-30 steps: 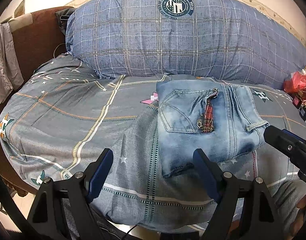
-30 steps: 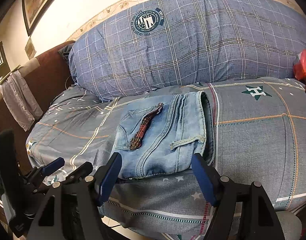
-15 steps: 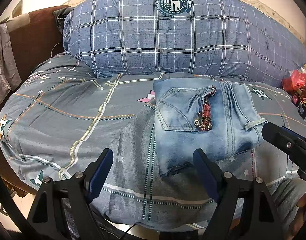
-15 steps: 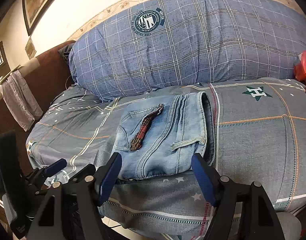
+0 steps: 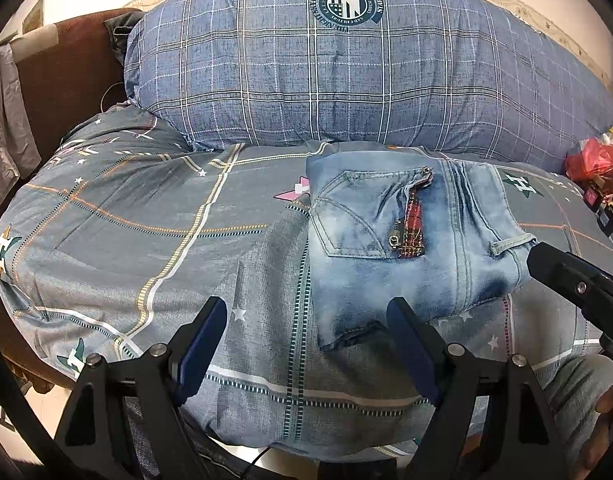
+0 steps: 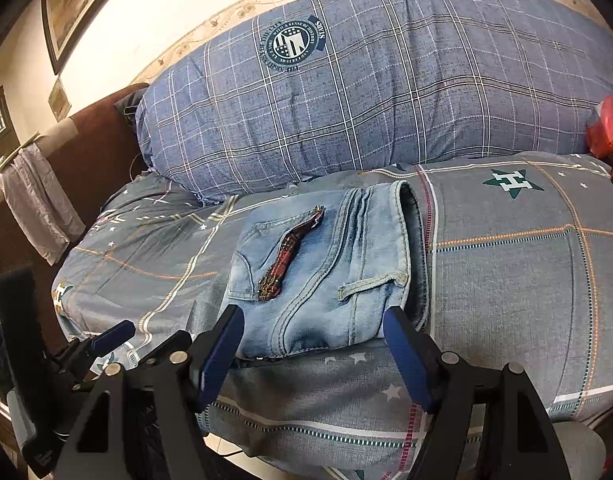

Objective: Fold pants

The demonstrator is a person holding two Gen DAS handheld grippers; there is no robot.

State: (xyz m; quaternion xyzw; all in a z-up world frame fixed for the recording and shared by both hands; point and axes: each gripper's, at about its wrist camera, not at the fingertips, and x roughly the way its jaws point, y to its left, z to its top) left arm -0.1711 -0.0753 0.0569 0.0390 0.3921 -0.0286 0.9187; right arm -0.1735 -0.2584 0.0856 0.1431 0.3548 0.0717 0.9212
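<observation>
The left gripper (image 5: 306,344) has matte black, angular arms with triangular cut-outs, silver round screws at the joints, and long dark-blue pads (image 5: 198,350) lining the inner faces of its fingers. The right gripper (image 6: 312,354) is built the same way: black frame, silver screws, blue pads (image 6: 406,360). A black cable runs below the left gripper. Bare skin shows at the left view's lower right edge.
</observation>
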